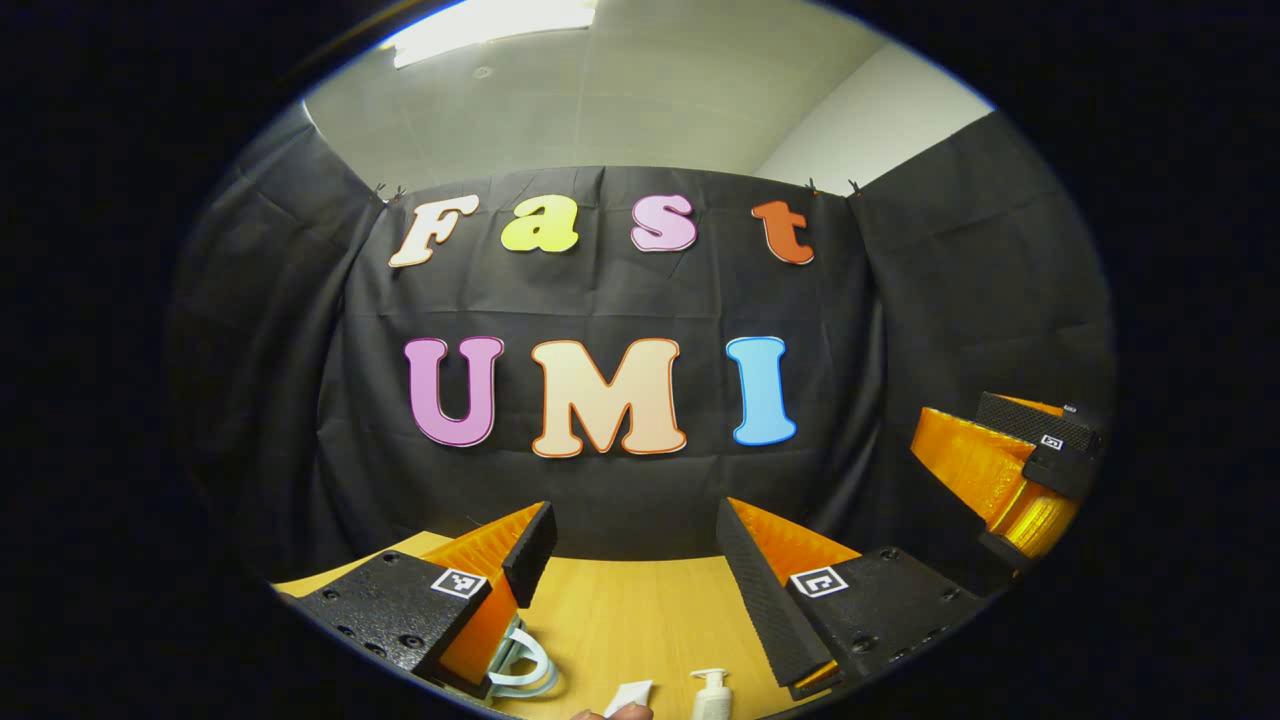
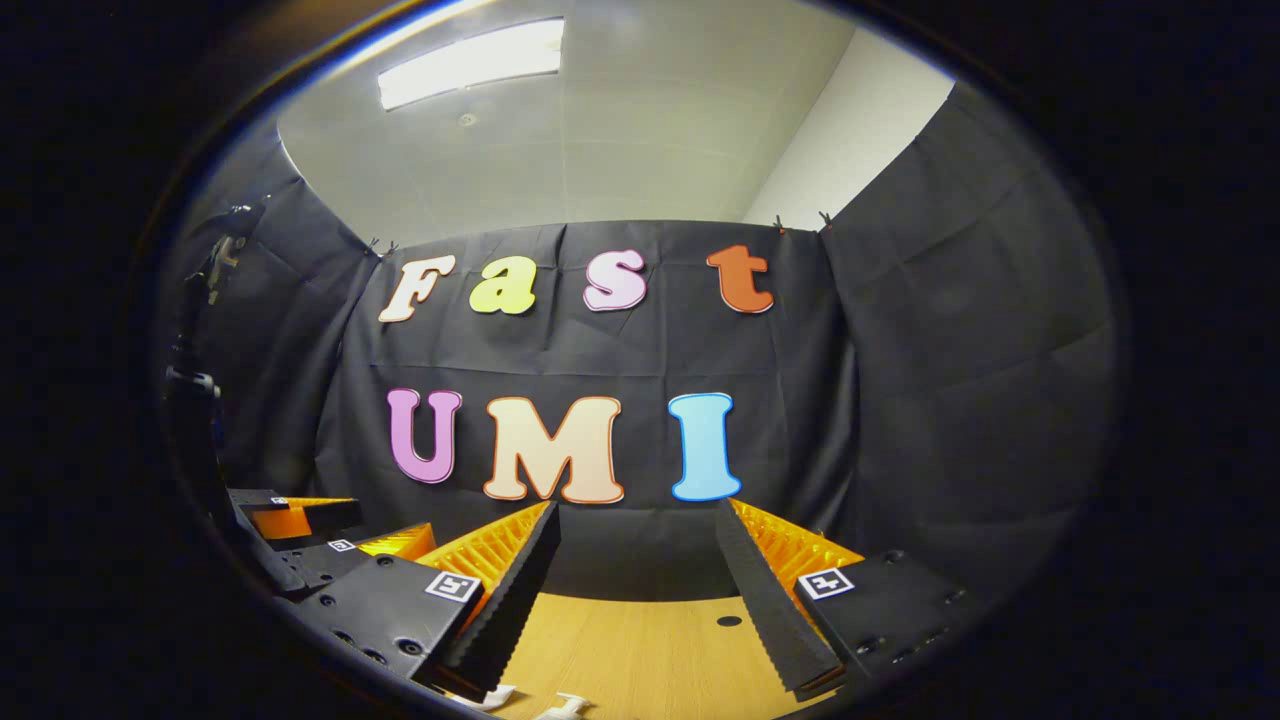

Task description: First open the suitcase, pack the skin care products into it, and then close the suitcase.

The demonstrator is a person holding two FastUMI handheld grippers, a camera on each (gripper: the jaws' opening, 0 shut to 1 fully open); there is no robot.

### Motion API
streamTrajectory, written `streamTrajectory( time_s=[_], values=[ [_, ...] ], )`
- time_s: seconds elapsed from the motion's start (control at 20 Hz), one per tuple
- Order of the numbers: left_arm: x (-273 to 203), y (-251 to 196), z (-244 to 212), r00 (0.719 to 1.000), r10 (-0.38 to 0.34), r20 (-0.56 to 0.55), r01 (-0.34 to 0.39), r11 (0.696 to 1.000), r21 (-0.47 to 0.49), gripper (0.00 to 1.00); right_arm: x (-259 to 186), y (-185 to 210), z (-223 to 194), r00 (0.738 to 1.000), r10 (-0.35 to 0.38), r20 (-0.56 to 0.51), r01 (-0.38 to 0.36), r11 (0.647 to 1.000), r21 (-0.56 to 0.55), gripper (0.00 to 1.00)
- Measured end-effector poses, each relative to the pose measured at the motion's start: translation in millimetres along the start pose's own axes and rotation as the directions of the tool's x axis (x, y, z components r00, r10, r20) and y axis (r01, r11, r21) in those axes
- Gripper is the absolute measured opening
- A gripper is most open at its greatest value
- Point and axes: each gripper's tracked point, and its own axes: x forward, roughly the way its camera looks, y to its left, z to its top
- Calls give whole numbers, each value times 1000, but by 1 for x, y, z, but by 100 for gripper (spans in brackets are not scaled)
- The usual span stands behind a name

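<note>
Bottles sit at the bottom edge of the left gripper view: one pump bottle (image 1: 711, 692) and one tube (image 1: 630, 694), standing close together on the table (image 1: 640, 610), with a fingertip touching the tube's lower end. A pale curved handle (image 1: 522, 662), perhaps the suitcase's, lies just beside the left finger; I cannot tell for sure.

Both grippers hover high, facing the wall. Your left gripper (image 1: 636, 560) is released, holding nothing. Your right gripper (image 2: 636, 560) is likewise spread and empty, with two white tops barely visible below it.

The suitcase likely comes first. Tilt both grippers down until it is in sight, find the lid's edge, and lift there before touching any bottle.

Count: two grippers, one pump bottle, one tube.
</note>
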Motion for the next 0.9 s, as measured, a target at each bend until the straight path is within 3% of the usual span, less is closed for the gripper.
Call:
streamTrajectory(
  time_s=[0.2,0.5,0.7,0.9],
  values=[
    [-3,5,-15,999,6,-33,-6,1000,4,94,1,13,-17,998,47,-32,-46,999,13,99],
    [-4,8,-80,983,18,-181,-10,999,46,94,3,1,-42,994,39,-106,-39,999,4,100],
    [-2,28,-132,952,56,-302,-39,997,62,95,4,-5,-59,986,24,-168,-27,1000,-13,99],
    [1,54,-183,902,88,-423,-54,994,90,96,2,-2,-75,975,11,-220,-21,999,-43,99]
  ],
)
